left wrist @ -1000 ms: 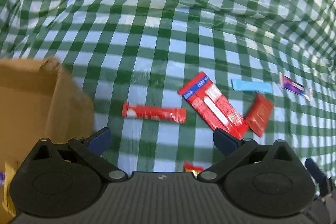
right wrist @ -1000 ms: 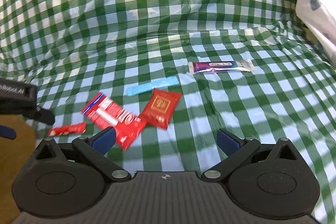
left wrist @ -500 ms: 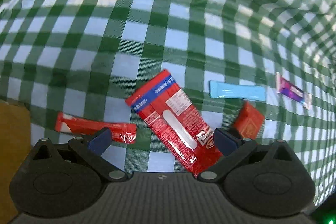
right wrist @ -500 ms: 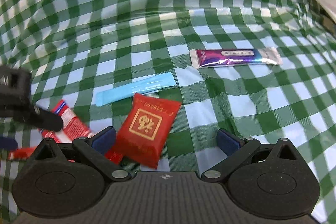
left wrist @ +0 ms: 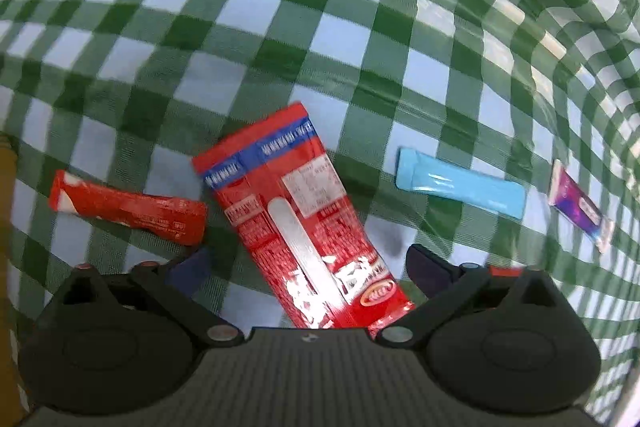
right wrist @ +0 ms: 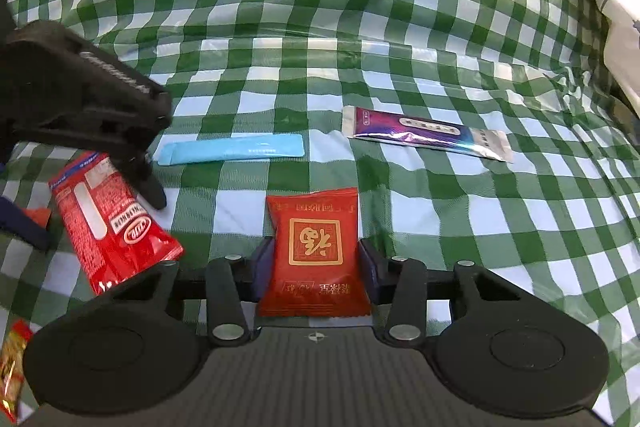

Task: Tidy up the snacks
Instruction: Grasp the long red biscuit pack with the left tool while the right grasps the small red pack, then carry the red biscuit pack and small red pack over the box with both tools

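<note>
We're mid-pickup — right gripper [right wrist: 316, 259] fingers have just been closing around the red sachet [right wrist: 316, 247]; left gripper [left wrist: 306, 261] fingers, also closing, straddle the long red pack [left wrist: 296, 223] without touching. Next: lift both.

Right hand-held gripper [right wrist: 316, 267] — now astride red packet [right wrist: 316, 251]

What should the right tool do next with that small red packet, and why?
Probably finish closing, then lift. The right tool has just been closing, and its fingers flank the small red packet, which lies flat on the checked cloth; whether they press it I cannot tell.
</note>
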`<state>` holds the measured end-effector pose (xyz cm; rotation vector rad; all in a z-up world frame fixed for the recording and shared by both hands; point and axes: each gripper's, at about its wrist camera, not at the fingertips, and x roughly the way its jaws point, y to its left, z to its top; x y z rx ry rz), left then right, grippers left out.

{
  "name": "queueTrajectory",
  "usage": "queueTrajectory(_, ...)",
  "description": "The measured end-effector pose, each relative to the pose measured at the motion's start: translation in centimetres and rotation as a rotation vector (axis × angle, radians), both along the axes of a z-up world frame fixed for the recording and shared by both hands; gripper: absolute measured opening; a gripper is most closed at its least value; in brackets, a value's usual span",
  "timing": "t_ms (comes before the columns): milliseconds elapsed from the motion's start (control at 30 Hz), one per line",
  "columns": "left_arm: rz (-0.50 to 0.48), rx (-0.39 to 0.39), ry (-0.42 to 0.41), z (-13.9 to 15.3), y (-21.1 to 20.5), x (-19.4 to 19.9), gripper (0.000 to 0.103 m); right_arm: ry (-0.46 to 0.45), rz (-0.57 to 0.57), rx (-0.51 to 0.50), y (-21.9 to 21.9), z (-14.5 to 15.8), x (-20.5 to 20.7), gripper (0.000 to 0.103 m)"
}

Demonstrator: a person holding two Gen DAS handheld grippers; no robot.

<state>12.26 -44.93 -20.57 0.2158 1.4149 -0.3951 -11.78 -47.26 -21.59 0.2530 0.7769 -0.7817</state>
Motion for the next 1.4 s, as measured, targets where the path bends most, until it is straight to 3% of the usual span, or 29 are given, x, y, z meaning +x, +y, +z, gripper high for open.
queueTrajectory(33,-0.03,0.029,-0.031,0.4,-0.1,-0.4,0.078,0.001,-0.002,0.001,0.0,0.0,-0.2,0.045)
queueTrajectory(67,-0.062,0.035,-0.061,0.8,-0.1,-0.7,0.062,0.001,-0.008,0.004,0.1,0.1,-0.4,0.044)
queueTrajectory(100,-0.088,0.013,-0.065,1.1,0.3,-0.7,0.051,-0.01,-0.019,0.013,0.6,0.4,-0.9,0.044)
queueTrajectory(200,-0.082,-0.035,-0.033,1.7,2.0,-0.3,0.042,-0.067,-0.062,0.055,1.6,1.4,-2.8,0.044)
queueTrajectory(400,-0.151,-0.123,-0.084,5.5,7.8,-2.4,0.042,-0.163,-0.129,0.089,6.4,3.6,-6.4,0.044)
queueTrajectory(633,-0.223,-0.231,-0.173,12.6,16.5,-6.1,0.042,-0.227,-0.122,0.059,11.8,8.2,-8.2,0.044)
queueTrajectory(867,-0.247,-0.253,-0.284,18.9,27.9,-10.6,0.042,-0.256,0.035,0.025,20.5,14.0,-9.1,0.044)
queueTrajectory(1000,-0.234,-0.238,-0.328,21.5,34.5,-12.6,0.042,-0.28,0.125,0.065,26.0,16.4,-9.0,0.044)
queueTrajectory(1200,-0.187,-0.196,-0.405,23.5,43.3,-14.9,0.042,-0.294,0.287,0.108,34.8,19.1,-8.1,0.044)
queueTrajectory(1400,-0.134,-0.213,-0.428,24.3,50.3,-15.7,0.042,-0.271,0.393,0.099,41.7,21.3,-7.7,0.044)
